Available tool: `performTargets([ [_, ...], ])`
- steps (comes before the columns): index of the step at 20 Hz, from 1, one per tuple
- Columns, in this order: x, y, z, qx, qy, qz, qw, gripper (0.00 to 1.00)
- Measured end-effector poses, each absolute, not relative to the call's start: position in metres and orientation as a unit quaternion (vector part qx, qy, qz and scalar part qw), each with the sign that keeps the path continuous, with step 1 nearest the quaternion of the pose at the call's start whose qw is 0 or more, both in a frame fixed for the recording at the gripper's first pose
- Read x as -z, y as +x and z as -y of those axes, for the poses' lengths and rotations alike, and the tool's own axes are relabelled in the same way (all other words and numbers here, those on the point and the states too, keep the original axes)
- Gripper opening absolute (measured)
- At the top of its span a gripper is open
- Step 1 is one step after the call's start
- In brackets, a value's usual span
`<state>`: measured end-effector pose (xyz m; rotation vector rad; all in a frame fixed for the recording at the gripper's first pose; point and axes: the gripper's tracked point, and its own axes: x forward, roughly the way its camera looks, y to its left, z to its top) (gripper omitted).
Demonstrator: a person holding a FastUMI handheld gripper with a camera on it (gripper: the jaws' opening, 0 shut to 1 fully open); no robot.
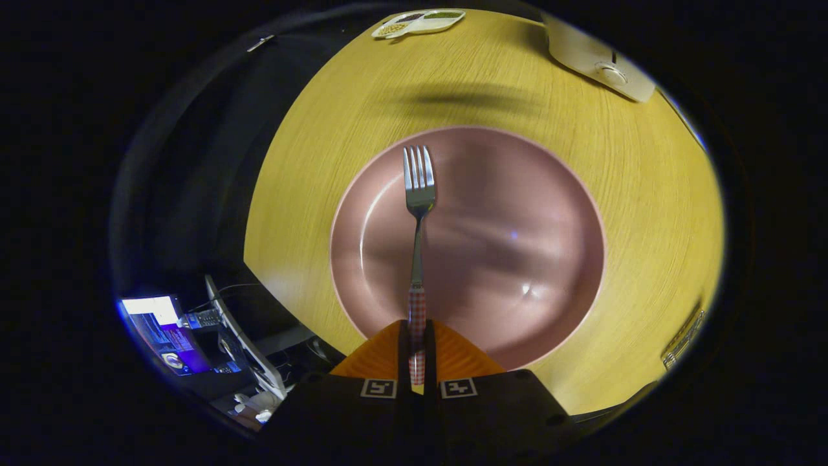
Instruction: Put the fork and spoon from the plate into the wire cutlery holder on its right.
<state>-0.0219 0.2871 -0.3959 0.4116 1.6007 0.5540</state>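
Observation:
My gripper [417, 333] is shut on the fork [418, 194], both fingers pressing on its red-and-white checked handle. The fork's metal shaft and tines stick out ahead of the fingers, held above the round pink plate [543, 213]. The plate lies on a yellow wooden table [647, 194] and looks bare under the fork. A bit of a wire object [682, 336] shows to the right of the plate at the table's edge; I cannot tell what it is.
A white divided dish [419, 22] with food sits at the far side of the table. A white flat appliance [598, 58] lies at the far right. Left of the table, below its edge, are a lit screen [162, 330] and cables.

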Motion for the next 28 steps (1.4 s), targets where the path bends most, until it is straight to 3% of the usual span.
performTargets([
  [7, 0.311, -0.023, -0.209, -0.278, 0.229, -0.646, 0.673, 0.1],
  [15, 0.273, -0.054, -0.07, -0.234, 0.25, -0.642, 0.687, 0.1],
  [22, 0.274, -0.102, 0.036, -0.175, 0.246, -0.684, 0.664, 0.1],
  [28, 0.292, -0.144, 0.099, -0.141, 0.19, -0.766, 0.597, 0.1],
])
